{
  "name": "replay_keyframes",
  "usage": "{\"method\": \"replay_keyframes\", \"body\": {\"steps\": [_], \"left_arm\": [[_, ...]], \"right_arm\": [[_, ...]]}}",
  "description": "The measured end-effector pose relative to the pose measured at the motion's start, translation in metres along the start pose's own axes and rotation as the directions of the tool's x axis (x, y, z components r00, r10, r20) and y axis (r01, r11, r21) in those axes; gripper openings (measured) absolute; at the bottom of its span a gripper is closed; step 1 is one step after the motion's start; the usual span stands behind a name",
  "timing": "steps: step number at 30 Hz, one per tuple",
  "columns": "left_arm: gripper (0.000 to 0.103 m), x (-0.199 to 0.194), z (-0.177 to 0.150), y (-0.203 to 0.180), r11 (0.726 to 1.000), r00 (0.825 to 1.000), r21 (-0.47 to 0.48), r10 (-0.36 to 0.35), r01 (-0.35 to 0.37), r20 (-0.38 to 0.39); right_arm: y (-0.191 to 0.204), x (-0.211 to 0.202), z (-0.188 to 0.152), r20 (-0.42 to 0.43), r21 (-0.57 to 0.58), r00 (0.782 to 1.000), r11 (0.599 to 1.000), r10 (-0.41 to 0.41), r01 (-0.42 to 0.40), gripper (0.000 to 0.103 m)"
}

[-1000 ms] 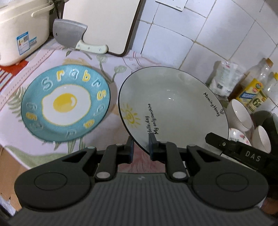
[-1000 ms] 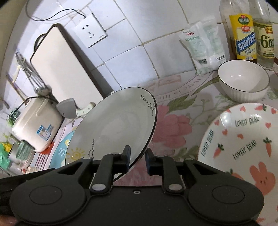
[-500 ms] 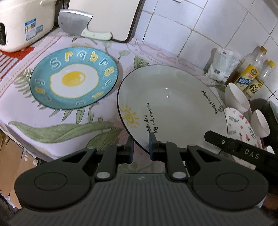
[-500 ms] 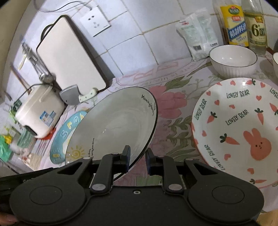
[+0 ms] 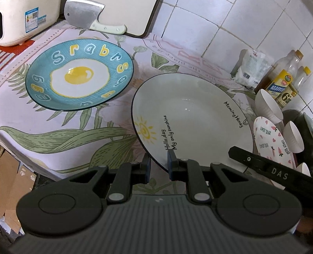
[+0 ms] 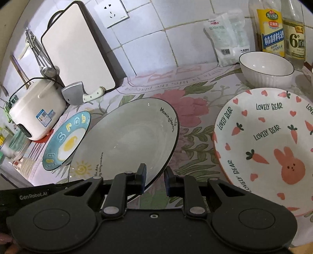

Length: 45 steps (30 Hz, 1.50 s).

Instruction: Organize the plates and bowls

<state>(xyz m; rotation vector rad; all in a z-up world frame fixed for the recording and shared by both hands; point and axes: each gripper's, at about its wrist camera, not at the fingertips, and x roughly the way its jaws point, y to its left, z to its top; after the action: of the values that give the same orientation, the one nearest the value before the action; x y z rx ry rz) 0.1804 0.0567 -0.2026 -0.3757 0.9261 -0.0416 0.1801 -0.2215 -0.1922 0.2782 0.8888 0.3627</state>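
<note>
Both grippers lowered, clamping white plate (image 5: 195,121).

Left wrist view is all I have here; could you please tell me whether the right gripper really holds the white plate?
Observer: Yes, the right gripper has its jaws closed on the near rim of the white plate.
Operator: What is on the carrot plate beside it?
Observer: The carrot plate has a pink rabbit drawn on it.
Operator: Anything on the wall?
Observer: A wall socket sits above the cutting board.
</note>
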Motion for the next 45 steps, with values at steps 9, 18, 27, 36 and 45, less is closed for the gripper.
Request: {"method": "replay_keyframes", "body": {"steps": [9,18,27,36,45], "left_arm": [[0.015,0.009,-0.001,0.001,1.0,1.0,0.008,0.003,-0.003,-0.019],[0.016,0.01,0.001,-0.001,1.0,0.999,0.004,0.015,-0.014,-0.034],[0.038,-0.021,0.006,-0.025,0.989,0.997,0.149,0.034,-0.024,-0.067],[0.058,-0.087,0.016,-0.06,0.979,0.995,0.187,-0.062,0.077,-0.084],[0.069,-0.13,0.016,-0.107,0.943,0.99,0.305,-0.114,0.133,-0.081]], "right_arm": [[-0.002,0.014,-0.006,-0.028,-0.025,0.999,0.999,-0.045,0.044,0.023],[-0.003,0.014,-0.007,-0.032,-0.007,0.998,0.999,-0.045,0.045,0.024],[-0.008,-0.027,0.006,0.015,0.012,1.0,1.0,-0.003,0.002,0.034],[0.004,-0.115,0.026,0.118,-0.08,0.993,0.997,0.021,-0.012,0.069],[-0.016,-0.181,0.02,0.146,-0.041,0.988,0.998,0.044,-0.038,0.075]]}}
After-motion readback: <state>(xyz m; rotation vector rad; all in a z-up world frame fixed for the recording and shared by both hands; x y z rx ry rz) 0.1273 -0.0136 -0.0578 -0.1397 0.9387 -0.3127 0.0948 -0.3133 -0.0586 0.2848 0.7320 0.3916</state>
